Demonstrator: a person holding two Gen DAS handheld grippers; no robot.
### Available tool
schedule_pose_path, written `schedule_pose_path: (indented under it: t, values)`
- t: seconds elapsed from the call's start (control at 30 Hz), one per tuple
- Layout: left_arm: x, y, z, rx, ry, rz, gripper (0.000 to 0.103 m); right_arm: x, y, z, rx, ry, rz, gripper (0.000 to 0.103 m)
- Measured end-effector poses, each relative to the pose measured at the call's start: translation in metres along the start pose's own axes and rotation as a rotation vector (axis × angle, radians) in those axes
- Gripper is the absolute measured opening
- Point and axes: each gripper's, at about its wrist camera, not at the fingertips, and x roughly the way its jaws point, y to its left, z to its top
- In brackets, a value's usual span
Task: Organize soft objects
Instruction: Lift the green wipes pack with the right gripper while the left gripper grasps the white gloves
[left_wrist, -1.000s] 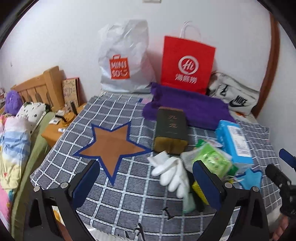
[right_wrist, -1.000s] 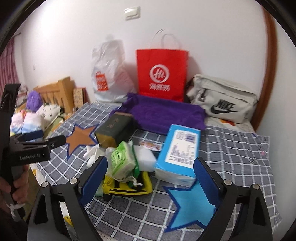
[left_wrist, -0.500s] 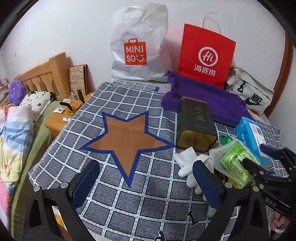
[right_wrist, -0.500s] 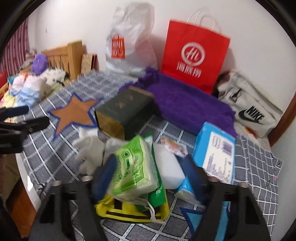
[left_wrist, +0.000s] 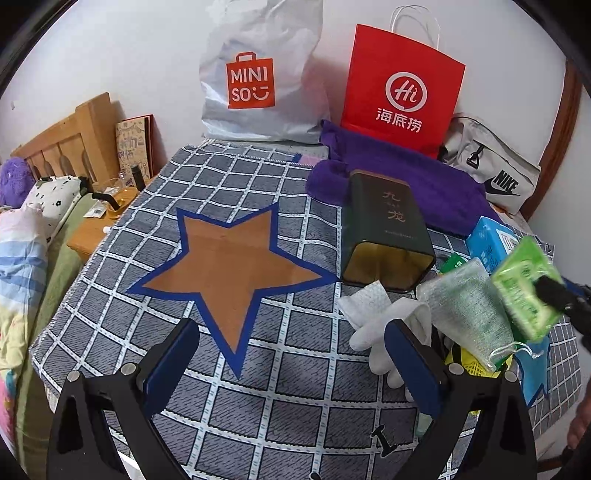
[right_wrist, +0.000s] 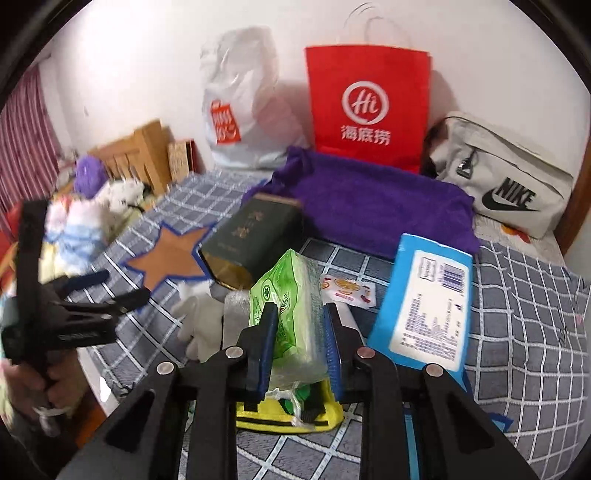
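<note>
**Right gripper closed on the green tissue pack**

The right gripper (right_wrist: 300, 343) had just been closing, and its blue pads pressed both sides of the soft green plastic-wrapped tissue pack (right_wrist: 291, 314), which stood between them at the centre of the right wrist view. Below the pack, at 6 o'clock, lay a yellow bag with black trim (right_wrist: 288, 413). At 3 o'clock of the pack sat a blue rectangular wipes packet (right_wrist: 428, 306), and at 9 o'clock a white fabric glove (right_wrist: 199, 325). A dark green rectangular tin (right_wrist: 255, 236) lay on its side at 11 o'clock, in front of a purple towel (right_wrist: 369, 206).

The left gripper (left_wrist: 291, 365) hung over the grey checked cloth (left_wrist: 295, 406) with its fingers spread wide and nothing between them. An orange star patch with a blue border (left_wrist: 229, 266) lay at 12 o'clock of that gripper. In the left wrist view the green pack (left_wrist: 524, 288) appeared at 3 o'clock, blurred, beside a pale mesh drawstring pouch (left_wrist: 469, 314). Against the wall stood a white plastic shopping bag (left_wrist: 258, 74) and a red paper carrier bag (left_wrist: 402, 88).
</note>
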Motion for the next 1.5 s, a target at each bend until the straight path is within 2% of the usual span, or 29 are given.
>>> schedule_pose_path:
  t: [0.23,0.37,0.47,0.53,0.57,0.63,0.67,0.7,0.73,0.8,0.83,0.9,1.1,1.23,1.27,1.3,1.33,1.37,1.4,1.43,1.5]
  values:
    - [0.004,-0.020,-0.005,0.050,0.008,-0.093,0.100,-0.036,-0.034,-0.027,0.056,0.000,-0.008,0.025]
    - [0.015,-0.032,-0.009,0.069,0.026,-0.115,0.100,-0.034,-0.055,-0.059,0.094,0.056,-0.023,0.025]
    - [0.022,-0.036,-0.011,0.063,0.039,-0.137,0.092,-0.023,-0.068,-0.077,0.134,0.096,-0.011,0.025]
    - [0.028,-0.040,-0.011,0.058,0.054,-0.152,0.091,-0.012,-0.077,-0.084,0.168,0.116,0.006,0.025]
    - [0.030,-0.042,-0.011,0.060,0.057,-0.162,0.085,-0.005,-0.080,-0.087,0.177,0.130,0.019,0.026]
    - [0.034,-0.045,-0.011,0.063,0.066,-0.174,0.064,0.004,-0.081,-0.091,0.180,0.164,0.021,0.030]
    - [0.035,-0.045,-0.010,0.063,0.074,-0.183,0.045,0.008,-0.083,-0.092,0.179,0.179,0.011,0.035]
    - [0.035,-0.043,-0.010,0.062,0.082,-0.208,0.031,0.010,-0.085,-0.094,0.178,0.185,0.006,0.043]
    - [0.035,-0.041,-0.009,0.062,0.082,-0.219,0.029,0.009,-0.086,-0.095,0.182,0.184,0.004,0.049]
    - [0.031,-0.035,-0.008,0.059,0.068,-0.201,0.025,0.005,-0.089,-0.096,0.182,0.165,0.006,0.071]
    - [0.029,-0.033,-0.006,0.058,0.062,-0.181,0.024,0.004,-0.088,-0.096,0.174,0.158,0.002,0.076]
    - [0.025,-0.027,-0.003,0.057,0.048,-0.135,0.024,0.003,-0.085,-0.096,0.155,0.151,-0.011,0.084]
    - [0.026,-0.013,-0.001,0.039,0.060,-0.102,0.024,0.025,-0.080,-0.100,0.136,0.202,-0.013,0.084]
    - [0.032,-0.019,-0.003,0.063,0.088,-0.133,0.024,0.030,-0.072,-0.105,0.092,0.202,-0.049,0.084]
    - [0.033,-0.022,-0.004,0.073,0.094,-0.153,0.026,0.031,-0.070,-0.105,0.078,0.202,-0.053,0.084]
    - [0.034,-0.025,-0.004,0.077,0.098,-0.163,0.035,0.031,-0.069,-0.106,0.072,0.201,-0.057,0.084]
    - [0.034,-0.027,-0.005,0.075,0.096,-0.164,0.039,0.031,-0.069,-0.106,0.068,0.197,-0.061,0.084]
    - [0.036,-0.028,-0.004,0.066,0.085,-0.153,0.046,0.031,-0.070,-0.107,0.068,0.188,-0.063,0.082]
    - [0.038,-0.028,-0.004,0.062,0.082,-0.146,0.048,0.029,-0.070,-0.107,0.069,0.181,-0.064,0.075]
    - [0.041,-0.027,-0.003,0.055,0.083,-0.142,0.048,0.029,-0.071,-0.107,0.074,0.175,-0.064,0.070]
    - [0.049,-0.023,0.000,0.016,0.094,-0.149,0.048,0.026,-0.074,-0.106,0.086,0.168,-0.050,0.053]
